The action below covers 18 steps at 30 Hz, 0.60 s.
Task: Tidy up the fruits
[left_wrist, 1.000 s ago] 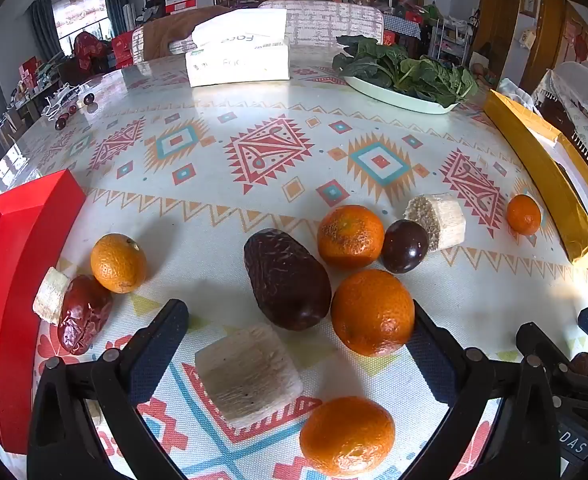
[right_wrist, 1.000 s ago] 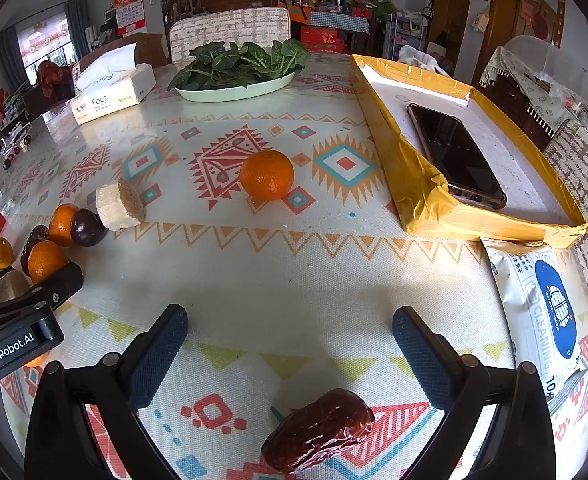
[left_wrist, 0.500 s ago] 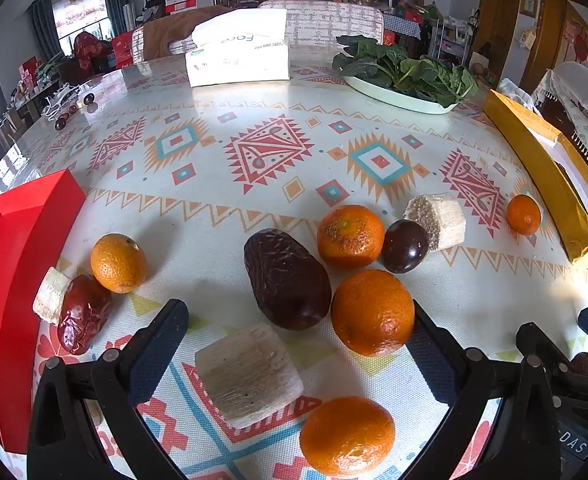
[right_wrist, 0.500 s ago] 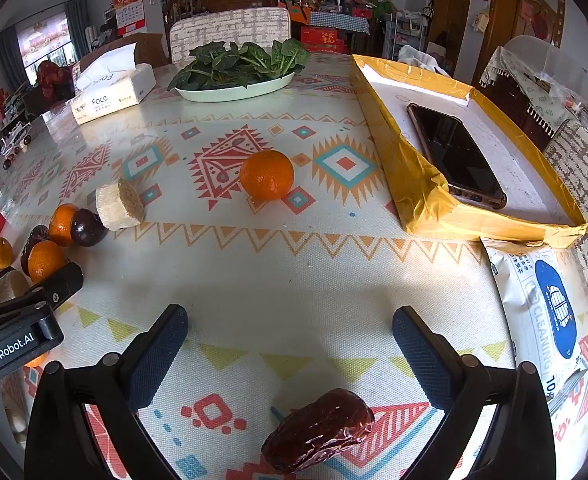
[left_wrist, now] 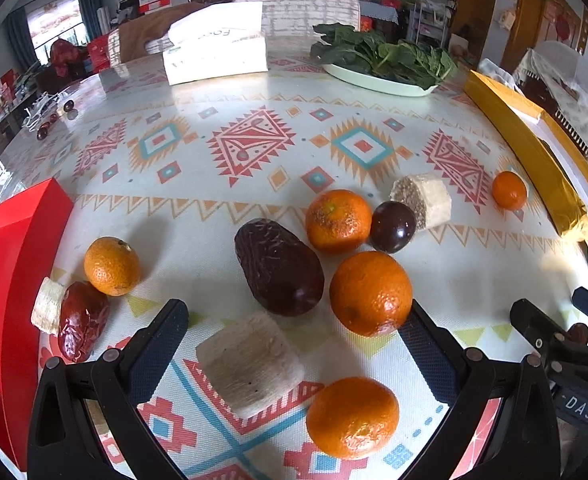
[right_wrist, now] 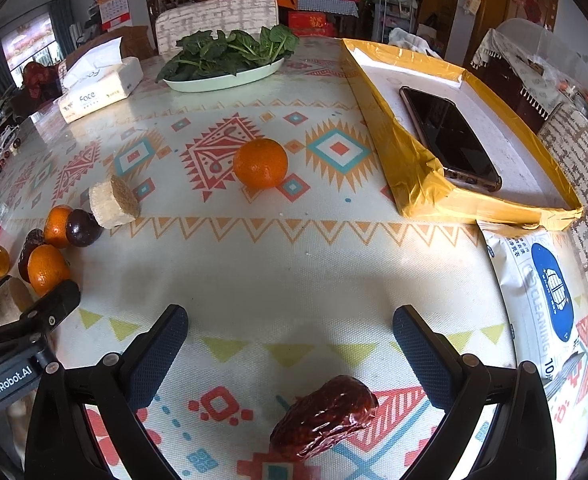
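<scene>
Your left gripper (left_wrist: 294, 336) is wide open w/ nothing in it, hovering over the patterned-cloth worktop (left_wrist: 222, 184). Btwn its fingers sits a pale fibrous cut block (left_wrist: 250, 364), w/ a round orange tangerine (left_wrist: 351, 416) just beside it. Ahead: a big dark-brown wrinkled date-shaped fruit (left_wrist: 278, 266), two more tangerines and a dark purple round fruit (left_wrist: 392, 227), all clustered close. Your right gripper (right_wrist: 290, 344) is spread open too, empty, w/ a reddish-brown wrinkled date (right_wrist: 325, 414) lying on the cloth low btwn its fingers. A lone tangerine (right_wrist: 260, 163) sits farther out, near the yellow-taped tray (right_wrist: 417, 176) holding a black phone (right_wrist: 449, 136).
</scene>
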Each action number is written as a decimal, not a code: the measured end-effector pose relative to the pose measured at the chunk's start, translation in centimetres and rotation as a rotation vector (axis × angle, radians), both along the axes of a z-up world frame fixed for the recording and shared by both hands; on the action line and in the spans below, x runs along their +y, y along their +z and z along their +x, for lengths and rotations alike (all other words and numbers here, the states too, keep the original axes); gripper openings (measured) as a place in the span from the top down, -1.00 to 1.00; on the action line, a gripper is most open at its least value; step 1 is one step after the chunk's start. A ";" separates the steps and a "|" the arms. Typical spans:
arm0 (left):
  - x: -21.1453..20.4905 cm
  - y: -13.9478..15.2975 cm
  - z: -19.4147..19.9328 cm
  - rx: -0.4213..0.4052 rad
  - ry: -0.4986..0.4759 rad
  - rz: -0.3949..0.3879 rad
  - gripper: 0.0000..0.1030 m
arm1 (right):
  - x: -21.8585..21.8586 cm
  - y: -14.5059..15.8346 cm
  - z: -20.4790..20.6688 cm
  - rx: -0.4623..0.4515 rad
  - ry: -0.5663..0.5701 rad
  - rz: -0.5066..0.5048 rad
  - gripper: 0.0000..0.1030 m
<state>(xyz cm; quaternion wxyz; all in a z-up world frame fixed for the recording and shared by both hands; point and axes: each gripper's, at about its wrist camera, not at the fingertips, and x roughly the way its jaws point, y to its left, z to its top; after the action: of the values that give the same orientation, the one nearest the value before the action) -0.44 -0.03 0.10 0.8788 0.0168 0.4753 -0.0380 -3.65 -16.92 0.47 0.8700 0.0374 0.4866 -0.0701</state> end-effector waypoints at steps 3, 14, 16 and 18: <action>0.0 0.1 -0.1 0.019 -0.041 -0.002 -1.00 | -0.1 -0.1 0.1 -0.003 -0.004 -0.002 -1.00; 7.6 8.9 -7.9 -0.327 -0.108 -0.159 -0.57 | -0.8 2.2 -2.5 -0.119 -0.033 0.055 -0.53; 9.1 10.0 -9.1 -0.376 -0.105 -0.153 -0.71 | -0.5 4.4 -5.6 -0.252 0.002 0.082 -0.53; 10.6 10.4 -9.6 -0.384 -0.103 -0.165 -0.81 | 0.2 6.0 -8.8 -0.351 0.041 0.093 -0.95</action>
<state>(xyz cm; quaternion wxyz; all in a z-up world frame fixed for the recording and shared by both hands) -10.04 10.59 10.50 0.9486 -0.0239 0.2927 -0.1180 -12.44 -16.76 6.49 0.9401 0.0793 0.3308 -0.0223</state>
